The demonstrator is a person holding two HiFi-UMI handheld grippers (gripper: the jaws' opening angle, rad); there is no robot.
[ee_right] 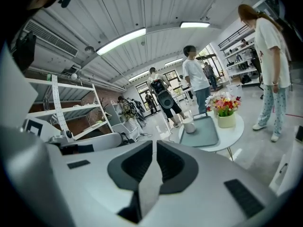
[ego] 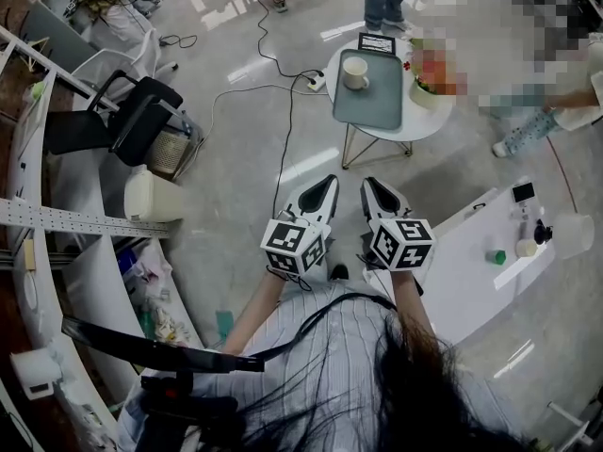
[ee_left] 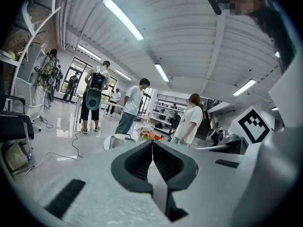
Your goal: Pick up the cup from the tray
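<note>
A white cup (ego: 355, 72) stands at the far left end of a grey-green tray (ego: 372, 97) on a small round white table (ego: 429, 121). The right gripper view shows the cup (ee_right: 189, 125) on the tray (ee_right: 201, 131), some way ahead. In the left gripper view the cup (ee_left: 118, 139) peeks just above the jaws. My left gripper (ego: 330, 183) and right gripper (ego: 368, 184) hang side by side well short of the table. Both are shut with nothing between the jaws.
A pot of flowers (ego: 430, 73) stands on the table right of the tray. Cables run over the floor (ego: 283, 92) to a socket by the table. A black chair (ego: 132, 116) and shelving stand at left, a white desk (ego: 480, 252) at right. Several people stand around.
</note>
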